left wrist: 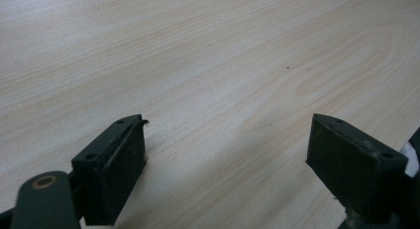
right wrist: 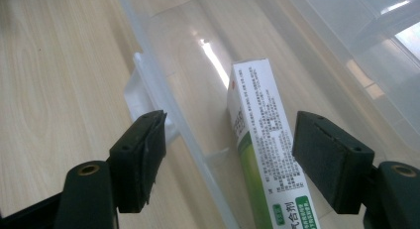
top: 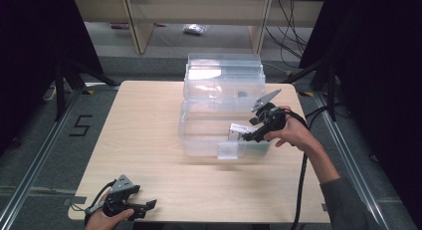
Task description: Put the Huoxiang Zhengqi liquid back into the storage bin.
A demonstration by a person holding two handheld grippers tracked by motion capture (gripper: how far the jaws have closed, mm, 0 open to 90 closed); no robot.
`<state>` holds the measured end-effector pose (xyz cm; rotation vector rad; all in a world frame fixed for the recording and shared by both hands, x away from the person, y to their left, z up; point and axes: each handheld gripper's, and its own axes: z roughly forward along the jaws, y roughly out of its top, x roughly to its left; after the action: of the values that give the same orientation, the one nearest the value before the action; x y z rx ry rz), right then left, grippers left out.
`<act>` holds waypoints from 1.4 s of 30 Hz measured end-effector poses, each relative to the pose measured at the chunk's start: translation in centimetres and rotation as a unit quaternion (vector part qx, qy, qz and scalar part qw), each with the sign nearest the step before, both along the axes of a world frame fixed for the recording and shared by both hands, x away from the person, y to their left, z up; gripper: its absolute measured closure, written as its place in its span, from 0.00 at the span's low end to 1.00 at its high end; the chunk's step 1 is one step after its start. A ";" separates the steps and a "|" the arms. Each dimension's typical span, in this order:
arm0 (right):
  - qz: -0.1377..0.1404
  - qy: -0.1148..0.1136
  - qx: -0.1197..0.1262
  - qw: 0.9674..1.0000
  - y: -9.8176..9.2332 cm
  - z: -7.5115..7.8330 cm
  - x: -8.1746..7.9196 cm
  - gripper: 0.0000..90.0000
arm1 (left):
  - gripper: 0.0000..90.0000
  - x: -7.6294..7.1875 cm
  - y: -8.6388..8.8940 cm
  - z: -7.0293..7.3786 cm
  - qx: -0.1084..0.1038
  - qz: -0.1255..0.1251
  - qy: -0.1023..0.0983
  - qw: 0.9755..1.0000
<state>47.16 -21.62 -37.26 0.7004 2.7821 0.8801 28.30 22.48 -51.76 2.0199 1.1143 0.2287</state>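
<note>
A clear plastic bin stands on the wooden table, its lid raised at the back. A white and green carton with printed text lies inside the bin by its front wall; the high view shows the carton near the bin's front right. My right gripper is open over that wall, one jaw outside the bin and the other beside the carton, with neither pad pressing on it. In the high view the right gripper reaches in from the right. My left gripper rests open and empty at the table's front left corner.
A small clear latch tab juts from the bin's front wall. Bare wood lies ahead of the left gripper. Beyond the table are shelf legs, cables and a floor mark "5".
</note>
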 end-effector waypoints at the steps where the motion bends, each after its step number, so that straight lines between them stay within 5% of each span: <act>1: -0.002 0.000 0.008 1.000 0.1 -0.2 -0.2 0.33 | 0.16 0.0 0.0 0.0 0.000 0.000 0.001 1.000; 3: -0.011 0.015 0.007 1.000 0.1 0.0 -0.5 0.32 | 0.16 0.0 0.0 0.0 0.000 0.000 0.000 1.000; 8: -0.017 -0.004 0.020 1.000 0.4 -0.3 -0.8 0.28 | 0.16 0.0 0.0 0.0 0.001 0.000 0.000 1.000; 13: -0.020 0.009 0.032 0.999 0.9 -0.6 -1.4 0.27 | 0.16 0.0 0.0 0.0 0.000 0.000 0.000 1.000; 15: -0.008 -0.013 0.032 0.999 0.9 -0.9 -1.3 0.26 | 0.16 0.0 0.0 0.0 0.002 -0.001 0.000 1.000; 20: -0.009 -0.019 0.034 0.999 1.1 -1.1 -1.6 0.25 | 0.16 0.0 0.0 0.0 0.001 -0.001 0.001 1.000; 22: -0.028 0.004 0.037 0.999 1.3 -0.9 -2.1 0.25 | 0.16 0.0 0.0 0.0 0.001 -0.002 0.001 1.000; 28: -0.016 -0.008 0.044 0.999 1.4 -1.0 -2.7 0.25 | 0.16 0.0 0.0 0.0 0.001 -0.001 0.000 1.000; 36: -0.014 0.005 0.045 0.999 1.5 -1.4 -3.9 0.25 | 0.16 0.0 0.0 0.0 0.001 -0.001 0.000 1.000; 37: -0.009 -0.010 0.046 0.999 1.5 -1.5 -4.0 0.25 | 0.16 0.0 0.0 0.0 0.001 -0.002 0.001 1.000; 42: -0.005 0.002 0.066 0.998 1.5 -1.8 -4.8 0.23 | 0.16 0.0 0.0 0.0 0.001 -0.002 0.001 1.000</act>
<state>42.40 -20.17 -39.02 0.7356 2.7406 1.0706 28.31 22.49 -51.72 2.0240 1.1114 0.2256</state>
